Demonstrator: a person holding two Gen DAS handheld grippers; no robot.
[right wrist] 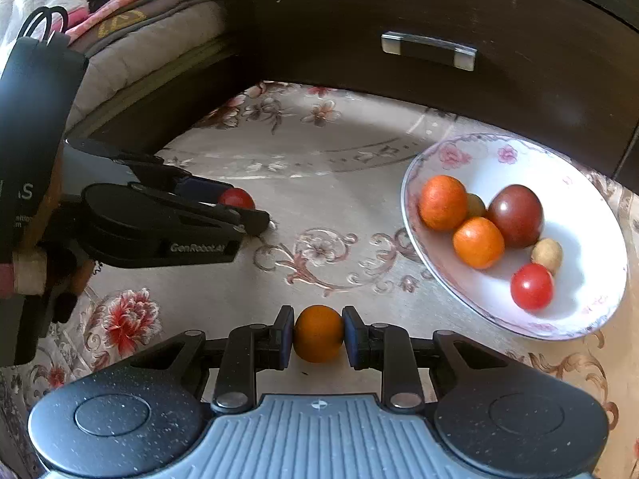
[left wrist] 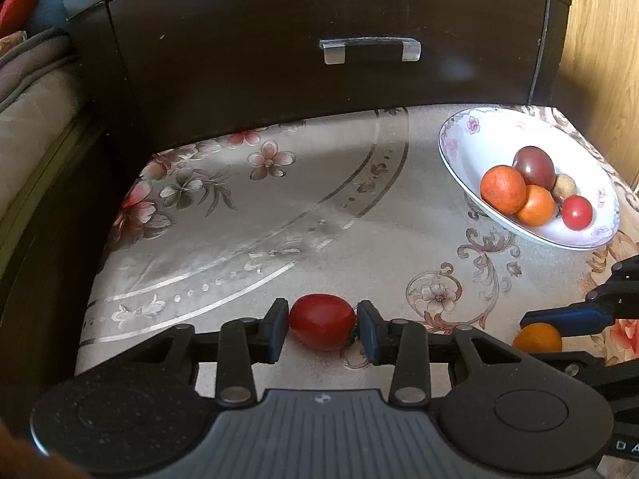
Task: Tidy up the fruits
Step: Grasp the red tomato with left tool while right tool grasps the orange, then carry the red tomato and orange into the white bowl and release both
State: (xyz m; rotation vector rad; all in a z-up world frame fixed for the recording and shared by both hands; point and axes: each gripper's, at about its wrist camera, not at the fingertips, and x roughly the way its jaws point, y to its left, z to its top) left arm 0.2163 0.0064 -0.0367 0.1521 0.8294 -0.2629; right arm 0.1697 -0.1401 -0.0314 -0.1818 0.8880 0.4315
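My left gripper [left wrist: 322, 325] is shut on a red tomato [left wrist: 322, 321] just above the floral tablecloth; the right wrist view shows the same tomato [right wrist: 236, 198] between the left gripper [right wrist: 243, 207] fingers at the left. My right gripper [right wrist: 318, 334] is shut on a small orange fruit [right wrist: 318, 333], which shows at the lower right of the left wrist view as the orange fruit [left wrist: 537, 337] beside a blue finger pad [left wrist: 567, 319]. A white flowered bowl [left wrist: 459, 135] [right wrist: 591, 311] at the right holds several fruits: two oranges, a dark purple one, a red tomato and a small tan one.
A dark wooden cabinet with a drawer handle [left wrist: 370, 48] [right wrist: 429, 50] stands right behind the cloth. A cushioned sofa edge [right wrist: 151, 52] lies to the left. A wooden wall panel [left wrist: 599, 60] rises behind the bowl. A person's hand holds the left gripper's grip [right wrist: 32, 271].
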